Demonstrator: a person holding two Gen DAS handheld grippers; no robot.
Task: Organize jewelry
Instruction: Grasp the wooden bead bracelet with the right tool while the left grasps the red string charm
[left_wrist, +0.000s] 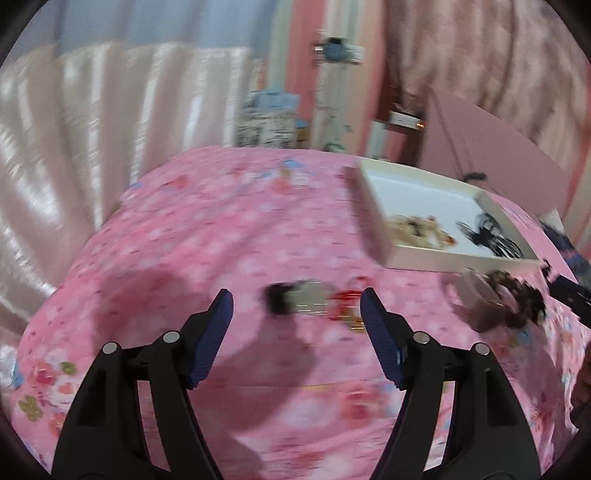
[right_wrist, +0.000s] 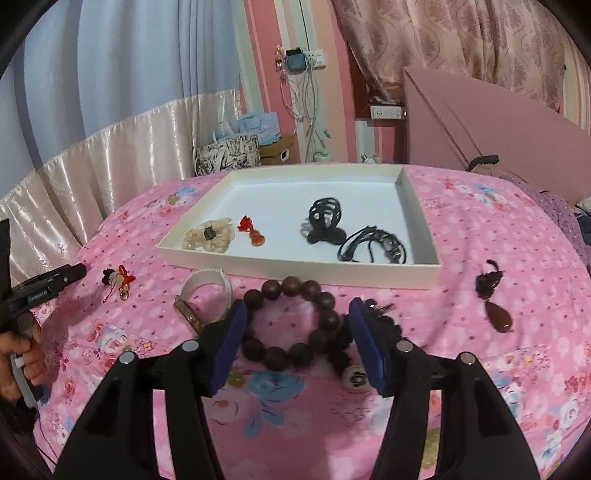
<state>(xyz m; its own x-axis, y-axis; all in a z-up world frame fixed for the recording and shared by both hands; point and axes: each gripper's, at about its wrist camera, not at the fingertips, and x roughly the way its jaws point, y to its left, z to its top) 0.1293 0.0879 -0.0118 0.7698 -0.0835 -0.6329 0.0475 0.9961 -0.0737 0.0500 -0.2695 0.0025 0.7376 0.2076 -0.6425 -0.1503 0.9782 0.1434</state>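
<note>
- The right gripper (right_wrist: 297, 334) hangs low over the pink flowered bedspread (right_wrist: 480, 354), its blue pads spread wide and holding nothing.
- A bracelet of dark brown beads (right_wrist: 295, 321) lies on the bedspread between those pads; whether they touch it cannot be told.
- Just left of the beads sits a white band (right_wrist: 207, 284) with a brown strip at its near end.
- Beyond both lies a shallow white tray (right_wrist: 295, 267). In it, left to right: a cream bracelet (right_wrist: 210, 238), a small red charm (right_wrist: 251, 230), a black openwork piece (right_wrist: 325, 221) and a coil of black cord (right_wrist: 373, 243).
- Right of the tray, a brown teardrop pendant (right_wrist: 498, 315) on dark cord lies on the bedspread.
- Far left, a red knotted charm (right_wrist: 118, 282) lies near the tip of the left gripper (right_wrist: 55, 282), seen here from the side in a hand (right_wrist: 18, 354).
- The left wrist view is blurred: the left gripper (left_wrist: 297, 325) is wide open and empty, with the red charm (left_wrist: 349, 301) and a dark blur just past its pads.
</note>
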